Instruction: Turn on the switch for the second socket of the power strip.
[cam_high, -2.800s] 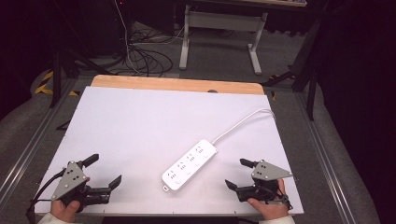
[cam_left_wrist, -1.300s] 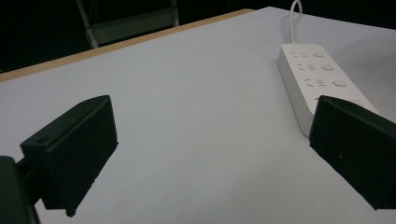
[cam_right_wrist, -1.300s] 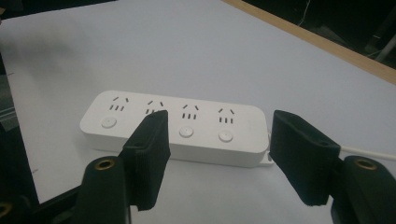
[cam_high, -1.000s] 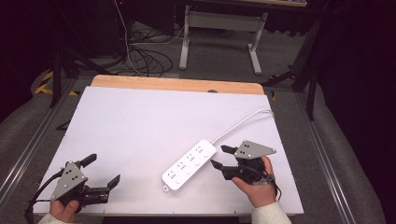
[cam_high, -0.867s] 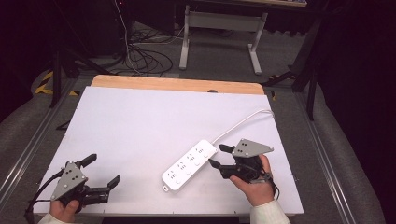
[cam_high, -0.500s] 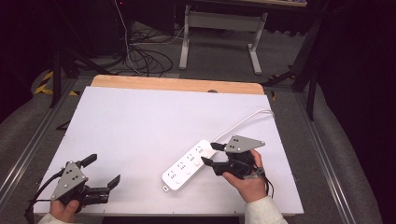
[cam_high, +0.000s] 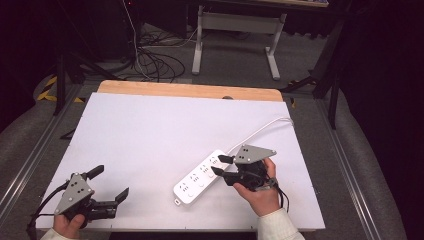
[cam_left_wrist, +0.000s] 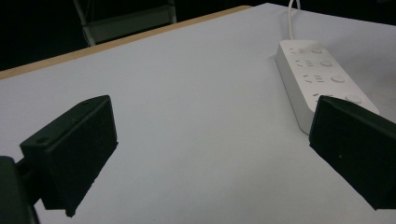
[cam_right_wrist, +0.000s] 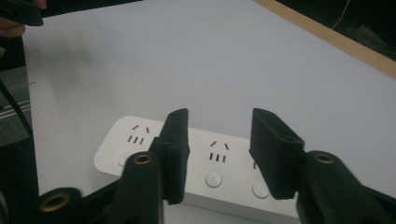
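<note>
Lying across most of the view is a white tabletop (cam_high: 150, 130), with a strip of bare wood along its far edge. Resting toward the near right corner is a white power strip (cam_high: 200, 177), set on a slant, its cord (cam_high: 260, 131) trailing toward the far right edge. Hovering over the strip's cord end is the right gripper (cam_high: 218, 165); its jaws have just been closing yet are gripping nothing. Idling at the near left corner is the left gripper (cam_high: 109, 182), jaws wide apart. Doing this well likely means lowering squarely so both pads meet the strip's long sides evenly.
</note>
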